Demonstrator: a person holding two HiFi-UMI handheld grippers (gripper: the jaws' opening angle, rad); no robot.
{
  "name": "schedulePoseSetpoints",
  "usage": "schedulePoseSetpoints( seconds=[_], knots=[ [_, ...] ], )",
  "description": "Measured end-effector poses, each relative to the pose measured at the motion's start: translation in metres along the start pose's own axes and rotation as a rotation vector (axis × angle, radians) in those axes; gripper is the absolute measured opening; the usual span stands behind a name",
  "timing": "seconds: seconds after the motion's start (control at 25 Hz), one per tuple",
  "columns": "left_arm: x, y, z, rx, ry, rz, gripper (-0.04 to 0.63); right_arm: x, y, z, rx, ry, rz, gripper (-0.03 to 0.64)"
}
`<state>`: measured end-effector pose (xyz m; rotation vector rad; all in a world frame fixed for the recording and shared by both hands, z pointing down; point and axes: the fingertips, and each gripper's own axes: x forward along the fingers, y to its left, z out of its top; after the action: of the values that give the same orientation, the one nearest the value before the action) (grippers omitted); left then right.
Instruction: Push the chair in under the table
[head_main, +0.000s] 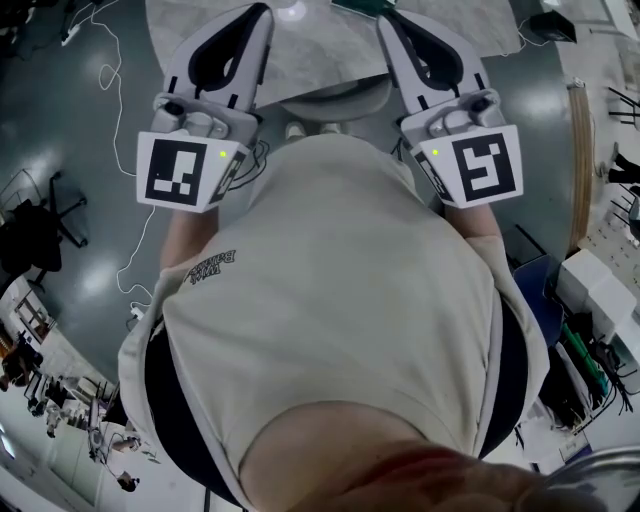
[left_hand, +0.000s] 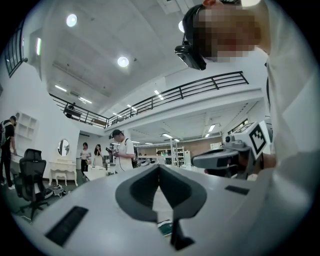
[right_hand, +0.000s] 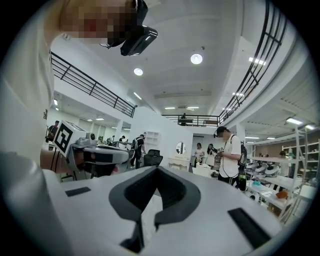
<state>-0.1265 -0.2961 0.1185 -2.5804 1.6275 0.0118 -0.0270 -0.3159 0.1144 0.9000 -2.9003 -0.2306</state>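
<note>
Grey floor (head_main: 50, 120), left gripper (head_main: 260, 14), right gripper (head_main: 386, 18) closed

Through the head view I saw the table (head_main: 330, 50) across the top centre of the frame, with the chair (head_main: 335, 100) just below its near edge. The left gripper (head_main: 260, 14) sat at upper left and the right gripper (head_main: 386, 20) at upper right, with the chair between them. The person's torso (head_main: 340, 300) filled the middle, below the chair. An office chair (head_main: 45, 215) stood at the left edge and boxes (head_main: 600, 290) at the right edge.
</note>
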Motion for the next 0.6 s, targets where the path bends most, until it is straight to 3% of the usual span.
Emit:
schedulePoseSetpoints(
  seconds=[0.6],
  knots=[
    [-0.0035, -0.0095, 0.0002, 0.023, 0.026, -0.037, 0.011, 0.0015, -0.0029, -0.0006, 0.029, -0.011, -0.043, 0.009]
  ],
)
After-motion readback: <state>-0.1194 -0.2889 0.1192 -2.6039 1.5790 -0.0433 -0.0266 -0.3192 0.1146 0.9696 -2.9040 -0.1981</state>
